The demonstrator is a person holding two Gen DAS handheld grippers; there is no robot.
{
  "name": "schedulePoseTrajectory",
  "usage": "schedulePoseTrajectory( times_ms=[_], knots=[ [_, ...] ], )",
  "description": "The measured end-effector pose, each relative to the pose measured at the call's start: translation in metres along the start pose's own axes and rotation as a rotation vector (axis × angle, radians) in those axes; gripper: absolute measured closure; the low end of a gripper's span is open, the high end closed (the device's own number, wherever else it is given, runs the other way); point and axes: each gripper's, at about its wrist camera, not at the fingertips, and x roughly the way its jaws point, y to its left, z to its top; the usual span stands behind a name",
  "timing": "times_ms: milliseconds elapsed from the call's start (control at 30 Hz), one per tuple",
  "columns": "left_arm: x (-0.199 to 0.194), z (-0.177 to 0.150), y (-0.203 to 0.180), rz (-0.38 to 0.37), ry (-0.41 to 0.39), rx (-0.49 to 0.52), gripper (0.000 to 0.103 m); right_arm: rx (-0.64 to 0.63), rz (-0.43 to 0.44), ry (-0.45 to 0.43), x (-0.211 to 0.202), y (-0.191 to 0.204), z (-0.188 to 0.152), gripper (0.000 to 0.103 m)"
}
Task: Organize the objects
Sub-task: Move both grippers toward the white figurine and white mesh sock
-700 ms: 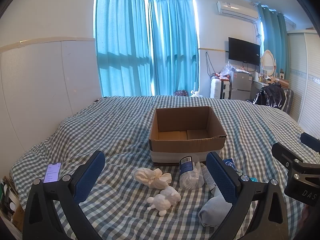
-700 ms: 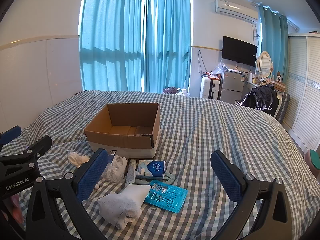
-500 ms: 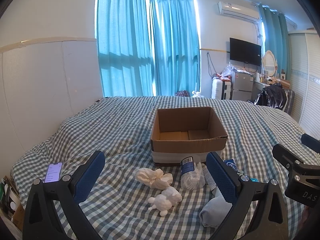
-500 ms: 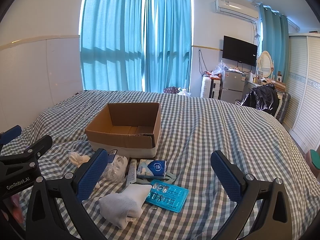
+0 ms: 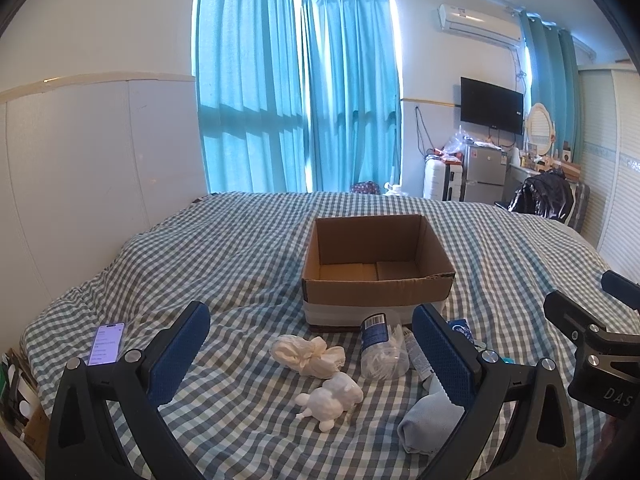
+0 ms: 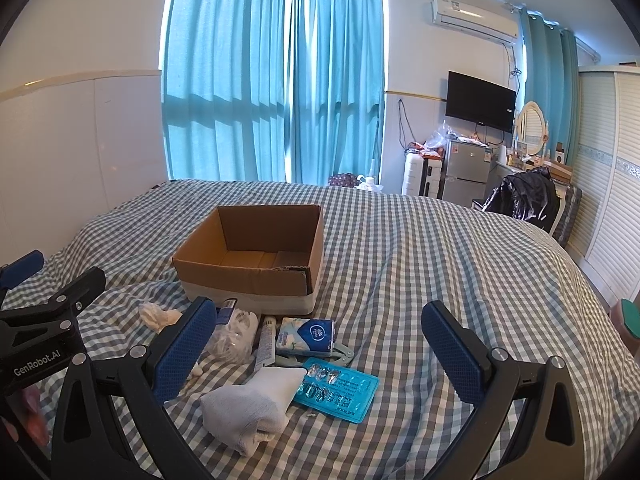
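Observation:
An open, empty cardboard box [image 5: 378, 280] [image 6: 256, 268] sits on the checked bed. In front of it lie a crumpled white cloth [image 5: 308, 356], a white figurine [image 5: 330, 398], a clear container with a dark label [image 5: 382, 346] [image 6: 234, 330], a tube [image 6: 266, 340], a rolled grey sock [image 5: 430, 416] [image 6: 256, 404], a tissue pack [image 6: 308, 334] and a blue blister pack [image 6: 338, 390]. My left gripper [image 5: 310, 352] is open and empty above the cloth and figurine. My right gripper [image 6: 320, 350] is open and empty above the tissue and blister packs.
A phone [image 5: 106, 342] lies on the bed at the left edge. The bed [image 6: 440, 264] stretches right of the box. A white wall panel [image 5: 80, 184] runs along the left. A chair with a black bag [image 6: 524, 196], fridge and TV stand beyond.
Both grippers have shifted very slightly; the scene sits a touch lower in the views. Nothing was grasped or moved.

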Motion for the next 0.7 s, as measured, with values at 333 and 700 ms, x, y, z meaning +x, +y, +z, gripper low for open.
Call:
schedulePoseTrajectory(
  times_ms=[333, 700],
  knots=[
    [-0.0001, -0.0008, -0.0019, -0.007, 0.003, 0.004, 0.0, -0.004, 0.015, 0.001, -0.002, 0.0019, -0.0013, 0.0],
    [0.006, -0.0067, 0.0058, -0.011, 0.018, -0.021, 0.0, -0.003, 0.04, 0.007, -0.0009, 0.0059, -0.0029, 0.0]
  ],
)
